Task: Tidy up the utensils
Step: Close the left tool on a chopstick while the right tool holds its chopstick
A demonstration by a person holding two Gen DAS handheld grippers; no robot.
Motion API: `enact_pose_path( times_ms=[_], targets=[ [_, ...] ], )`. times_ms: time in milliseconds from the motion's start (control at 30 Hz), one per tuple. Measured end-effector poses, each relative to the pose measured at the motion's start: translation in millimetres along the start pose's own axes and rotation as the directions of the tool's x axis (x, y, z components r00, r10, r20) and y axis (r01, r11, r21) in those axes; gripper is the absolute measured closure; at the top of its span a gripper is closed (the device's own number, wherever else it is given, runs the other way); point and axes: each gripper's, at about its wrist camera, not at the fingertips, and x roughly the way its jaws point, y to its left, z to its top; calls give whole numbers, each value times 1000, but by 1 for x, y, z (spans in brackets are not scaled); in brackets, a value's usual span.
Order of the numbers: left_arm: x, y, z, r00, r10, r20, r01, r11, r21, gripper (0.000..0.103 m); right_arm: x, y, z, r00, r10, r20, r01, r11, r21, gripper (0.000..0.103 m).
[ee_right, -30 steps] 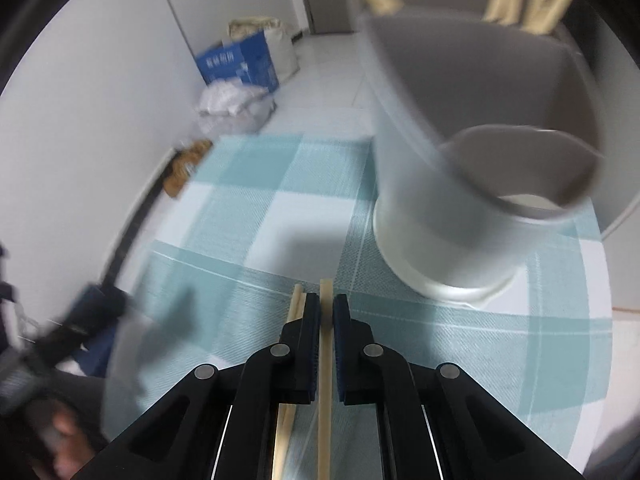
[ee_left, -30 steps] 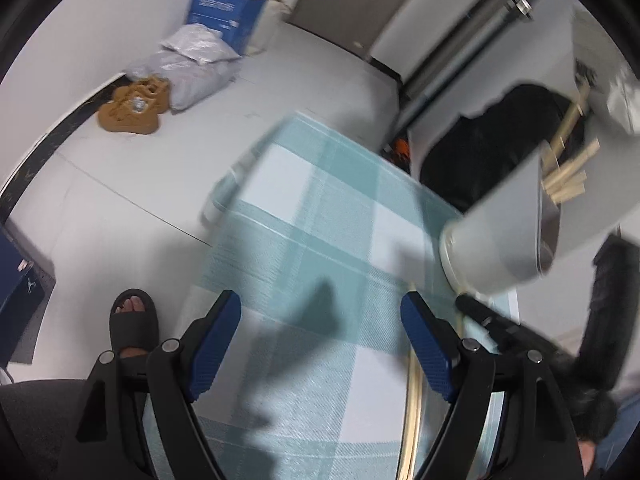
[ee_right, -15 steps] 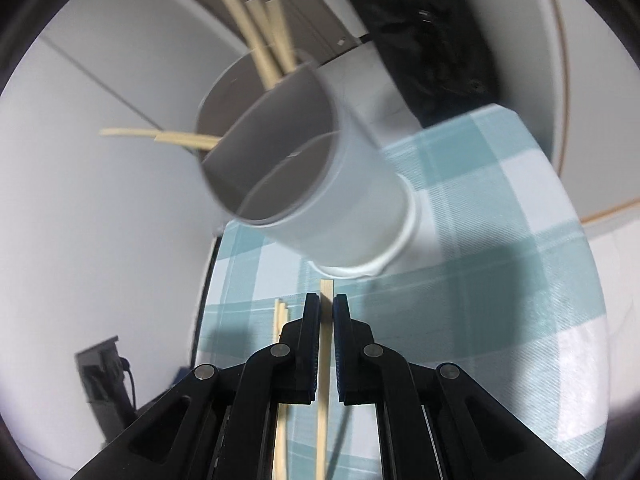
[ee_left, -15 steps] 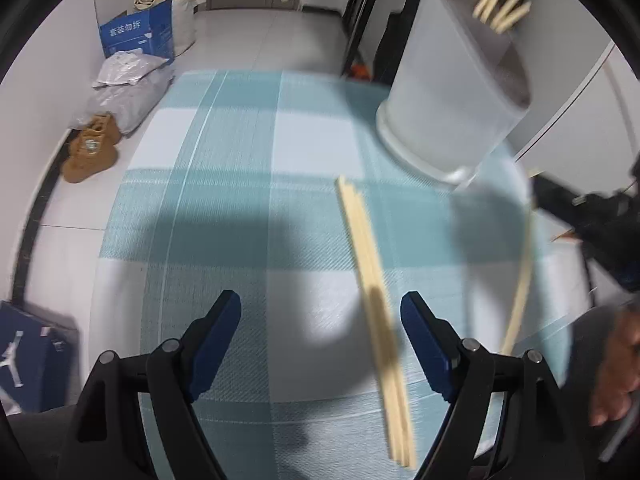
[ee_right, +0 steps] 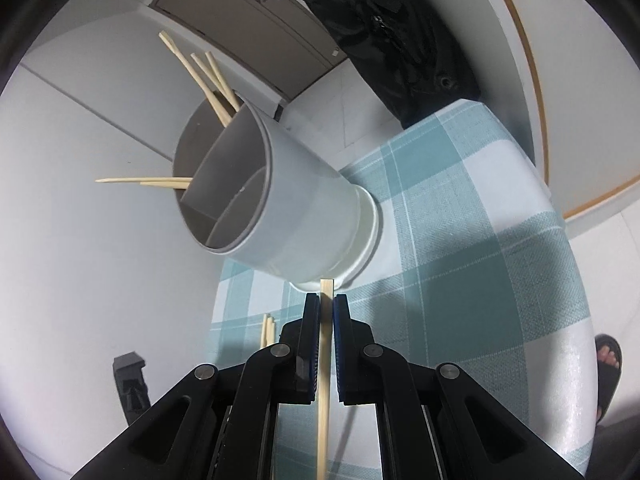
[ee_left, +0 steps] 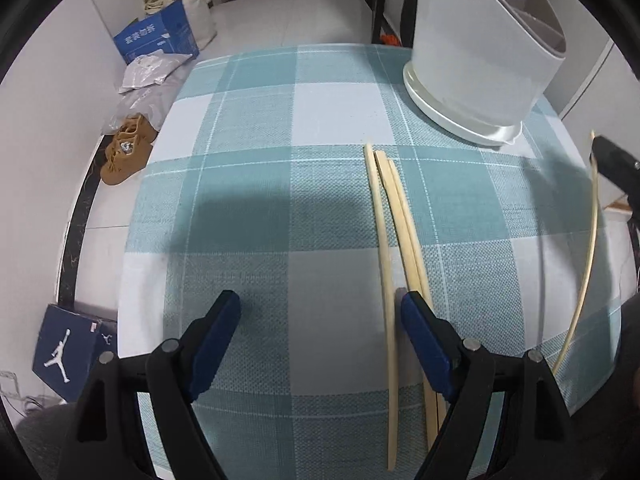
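Three wooden chopsticks lie side by side on the teal checked tablecloth, running from mid-table toward my left gripper, which is open and empty just left of them. A grey divided utensil holder stands at the far right and holds several chopsticks. My right gripper is shut on one chopstick, held in the air near the holder. In the left wrist view that gripper and its chopstick show at the right edge.
The table's left edge drops to a white floor with brown shoes, a blue carton, grey bags and a dark shoebox. A black bag hangs beyond the table. A sandalled foot shows at the right.
The left gripper has swung to face the table and the lying chopsticks. The right gripper has lifted and tilted with its chopstick, now looking at the holder's opening from the side.
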Motion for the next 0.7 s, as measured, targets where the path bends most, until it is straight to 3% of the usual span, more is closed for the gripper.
enact_pose_path(
  times_ms=[267, 400, 633, 700],
  targets=[
    [12, -7, 25, 997, 68, -22, -66, 995, 74, 24, -6, 1, 7, 999, 11, 42, -11, 1000, -15, 97],
    [17, -7, 34, 997, 57, -46, -53, 995, 84, 27, 0, -6, 12, 999, 21, 33, -21, 1000, 13, 97],
    [18, -21, 47, 997, -15, -82, 27, 988, 151, 85, 1, -5, 17, 999, 23, 42, -24, 1000, 11, 97],
    [18, -26, 46, 997, -26, -79, 40, 982, 183, 96, 1, -3, 17, 999, 20, 44, -20, 1000, -3, 97]
  ],
)
